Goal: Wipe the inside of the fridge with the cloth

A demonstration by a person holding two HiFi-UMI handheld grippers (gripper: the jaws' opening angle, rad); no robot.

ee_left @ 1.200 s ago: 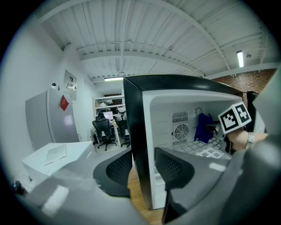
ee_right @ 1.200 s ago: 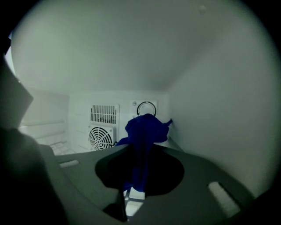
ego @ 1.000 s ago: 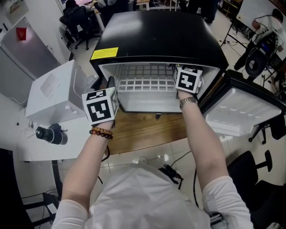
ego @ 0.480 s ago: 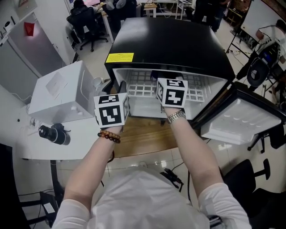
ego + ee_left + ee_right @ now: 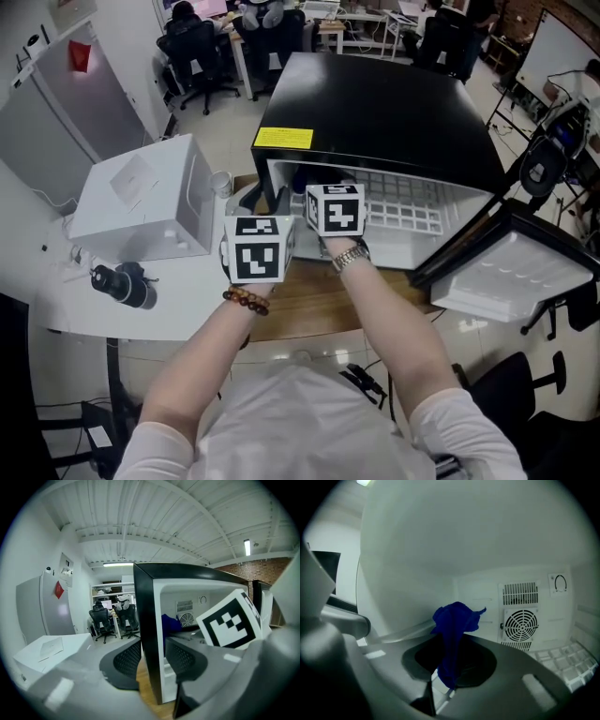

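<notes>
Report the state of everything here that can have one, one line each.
fridge, open.
fridge door, swung wide open at the head view's right.
wire shelf, in place inside the fridge.
cloth, bunched up, pinched between the right gripper's jaws.
right gripper, inside the fridge, jaws shut on the cloth.
left gripper, jaws astride the fridge's left wall, apparently clamped on it.

Blue cloth (image 5: 457, 616) bunched, upright, pinched in right tool (image 5: 452, 660), inside black fridge (image 5: 375, 103); white interior, door open.
</notes>
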